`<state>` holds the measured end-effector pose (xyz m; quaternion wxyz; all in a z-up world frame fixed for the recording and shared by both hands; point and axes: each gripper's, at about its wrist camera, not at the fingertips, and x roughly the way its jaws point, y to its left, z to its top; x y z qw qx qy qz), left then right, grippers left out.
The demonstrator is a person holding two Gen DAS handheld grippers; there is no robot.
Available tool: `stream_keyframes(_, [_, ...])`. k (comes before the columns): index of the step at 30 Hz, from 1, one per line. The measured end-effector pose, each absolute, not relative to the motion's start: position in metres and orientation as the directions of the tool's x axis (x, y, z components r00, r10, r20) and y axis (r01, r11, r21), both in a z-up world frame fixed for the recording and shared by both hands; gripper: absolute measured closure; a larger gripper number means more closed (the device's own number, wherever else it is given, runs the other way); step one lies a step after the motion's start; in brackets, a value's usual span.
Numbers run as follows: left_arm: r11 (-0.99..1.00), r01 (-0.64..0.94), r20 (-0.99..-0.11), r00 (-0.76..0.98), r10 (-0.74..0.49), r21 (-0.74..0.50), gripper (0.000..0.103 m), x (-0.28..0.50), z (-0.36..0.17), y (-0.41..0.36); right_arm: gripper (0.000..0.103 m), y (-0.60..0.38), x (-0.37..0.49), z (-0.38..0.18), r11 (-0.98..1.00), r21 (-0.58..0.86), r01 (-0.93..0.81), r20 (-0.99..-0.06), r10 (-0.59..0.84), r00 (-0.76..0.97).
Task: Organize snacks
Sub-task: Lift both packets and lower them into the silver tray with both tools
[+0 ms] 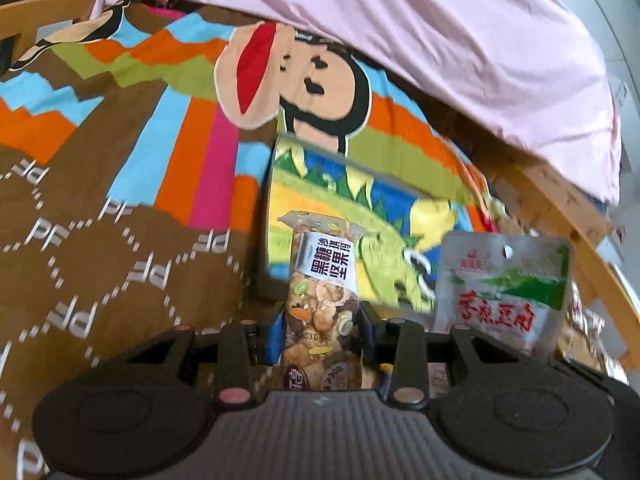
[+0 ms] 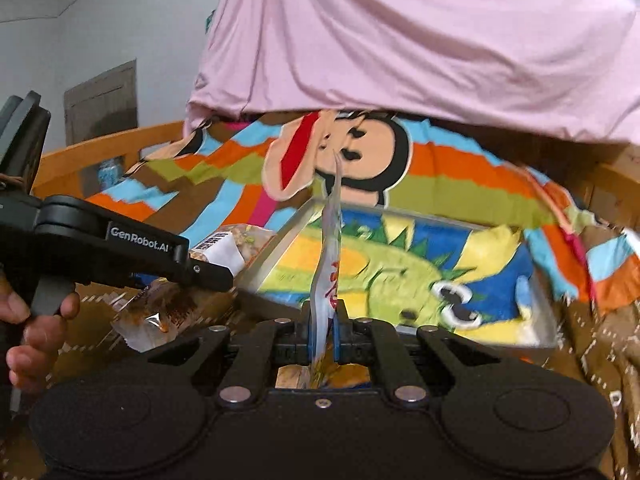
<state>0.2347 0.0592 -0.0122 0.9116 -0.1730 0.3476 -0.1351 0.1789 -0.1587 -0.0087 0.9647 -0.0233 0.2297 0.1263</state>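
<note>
Both grippers are loaded and up off the bedspread [image 1: 100,200]. The left gripper [image 1: 322,320] is clamped across the width of a clear nut bar packet [image 1: 322,292], its jaws part-way apart because the packet is thick, and the packet stands lengthwise out in front so its label faces the camera. The right gripper [image 2: 324,320] is squeezed almost flat on a thin silver pouch [image 2: 330,248], pinched at its lower edge so the pouch stands on edge like a blade. Both snacks hang just this side of the tray [image 2: 552,320] with the green dinosaur picture, which lies on the bedspread straight ahead, so I judge the tray to be where they go; nothing lies in it as far as I can see. The left wrist view gives the pouch face-on at the right, red lettering and green corner plain to read, which the right view cannot show. The right wrist view gives the left gripper from the side at the near left, a hand [image 2: 36,320] on its grip, and more wrapped snacks [image 2: 160,316] lying on the cloth below it, hidden from the left camera. A pink sheet [image 1: 440,40] hangs over the far end.
</note>
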Motion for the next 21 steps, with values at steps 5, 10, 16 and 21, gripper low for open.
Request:
stream_keyframes(5, [0.911,0.136,-0.539,0.768,-0.346,-0.390,0.062,0.266,-0.008,0.049,0.095,-0.170,0.208,-0.003,0.976,0.018,-0.216,-0.390,0.206,0.898])
stream_keyframes(10, [0.905,0.178,-0.492,0.790,-0.365,-0.386,0.062,0.299,-0.014,0.036,0.095,-0.182,0.247,-0.001,0.981,0.047,-0.188,-0.353,0.193,0.916])
stream_keyframes(16, [0.906,0.144,-0.480,0.809,-0.339,-0.397,0.062,0.330,-0.028,0.037,0.095,-0.186,0.295,-0.013,0.977,0.130,-0.167,-0.350,0.203,0.914])
stream_keyframes(21, [0.925,0.145,-0.480,0.821,-0.310,-0.350,0.062,0.346,-0.041,0.031,0.095,-0.181,0.322,-0.029,0.967,0.193,-0.166,-0.381,0.230,0.896])
